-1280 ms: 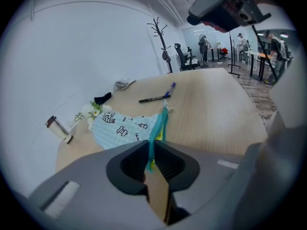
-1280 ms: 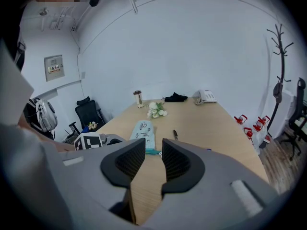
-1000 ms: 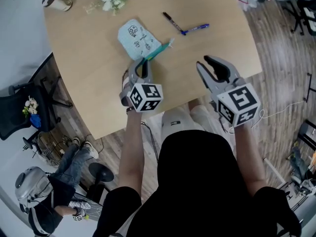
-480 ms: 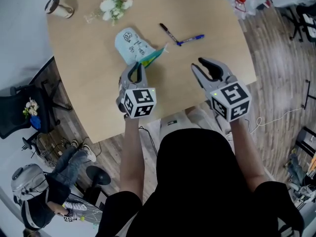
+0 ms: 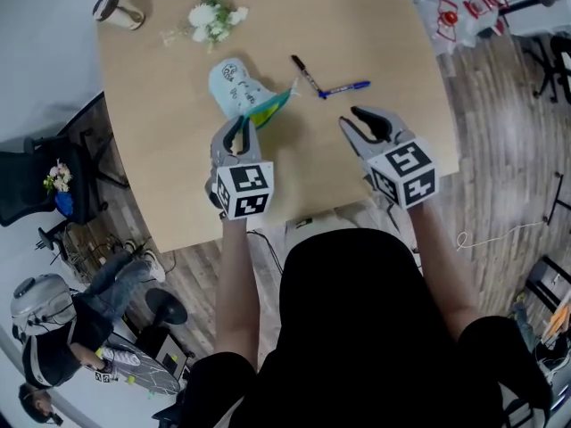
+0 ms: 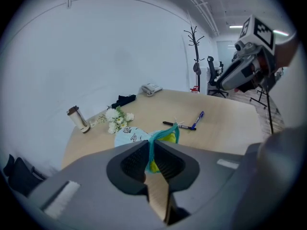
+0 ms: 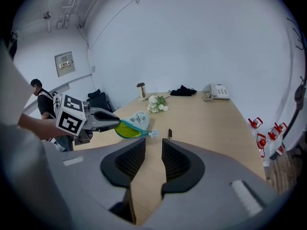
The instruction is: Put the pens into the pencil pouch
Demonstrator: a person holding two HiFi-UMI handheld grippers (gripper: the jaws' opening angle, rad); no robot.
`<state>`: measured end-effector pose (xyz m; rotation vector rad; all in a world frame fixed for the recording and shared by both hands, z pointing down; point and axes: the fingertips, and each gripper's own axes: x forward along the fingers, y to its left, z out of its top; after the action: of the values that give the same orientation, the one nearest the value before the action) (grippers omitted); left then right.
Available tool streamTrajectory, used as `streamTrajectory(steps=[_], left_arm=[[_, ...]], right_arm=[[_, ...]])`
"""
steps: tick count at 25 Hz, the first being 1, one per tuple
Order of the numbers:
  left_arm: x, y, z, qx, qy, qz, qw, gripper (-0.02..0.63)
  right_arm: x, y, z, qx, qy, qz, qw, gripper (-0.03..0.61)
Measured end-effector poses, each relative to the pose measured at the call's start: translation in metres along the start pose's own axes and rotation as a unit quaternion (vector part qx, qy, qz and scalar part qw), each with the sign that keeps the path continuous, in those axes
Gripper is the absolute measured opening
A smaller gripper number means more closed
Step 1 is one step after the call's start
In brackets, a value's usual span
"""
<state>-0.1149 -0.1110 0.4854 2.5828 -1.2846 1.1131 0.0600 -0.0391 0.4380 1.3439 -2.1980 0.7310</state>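
A light blue pencil pouch (image 5: 234, 83) with a teal zip edge and yellow lining lies on the wooden table (image 5: 169, 150). My left gripper (image 5: 239, 125) is shut on the pouch's open edge (image 6: 152, 145) and holds that end raised, mouth agape. Beyond the pouch a black pen (image 5: 306, 73) and a blue pen (image 5: 346, 87) lie tip to tip on the table. To the right of the pouch my right gripper (image 5: 355, 121) stands open and empty, short of the pens. In the right gripper view the black pen (image 7: 169, 133) lies ahead of the jaws, with the pouch (image 7: 130, 127) to its left.
A paper cup (image 5: 119, 11) and a small bunch of white flowers (image 5: 212, 19) sit at the table's far left. A desk phone (image 7: 218, 91) and a dark bundle (image 7: 182, 91) lie at the far end. Red objects (image 5: 464, 7) stand on the floor beyond the table's right side.
My left gripper has risen with the pouch's edge, lifting the mouth off the table. My right gripper has moved left, nearer the pens, still open.
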Motion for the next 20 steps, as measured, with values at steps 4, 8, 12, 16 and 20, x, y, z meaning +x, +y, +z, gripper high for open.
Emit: streamTrajectory(steps=[4,8,12,16,20], left_arm=[[0.0,0.0,0.004,-0.022,0.01,0.012,0.9996,0.034],[0.0,-0.001,0.008,-0.033,0.019,0.024,0.999,0.034],[0.002,-0.004,0.011,-0.044,0.024,0.033,0.9982,0.034],[0.001,-0.009,0.016,-0.056,0.035,0.038,0.9971,0.035],[0.001,-0.013,0.019,-0.07,0.036,0.043,0.996,0.034]], right_arm=[[0.01,-0.013,-0.004,-0.009,0.01,0.021,1.0,0.094],[0.024,-0.023,-0.009,-0.03,0.025,0.039,0.998,0.094],[0.036,-0.031,-0.016,-0.029,0.035,0.059,0.997,0.094],[0.048,-0.034,-0.025,-0.023,0.044,0.072,0.996,0.093],[0.06,-0.039,-0.032,-0.007,0.057,0.075,0.996,0.094]])
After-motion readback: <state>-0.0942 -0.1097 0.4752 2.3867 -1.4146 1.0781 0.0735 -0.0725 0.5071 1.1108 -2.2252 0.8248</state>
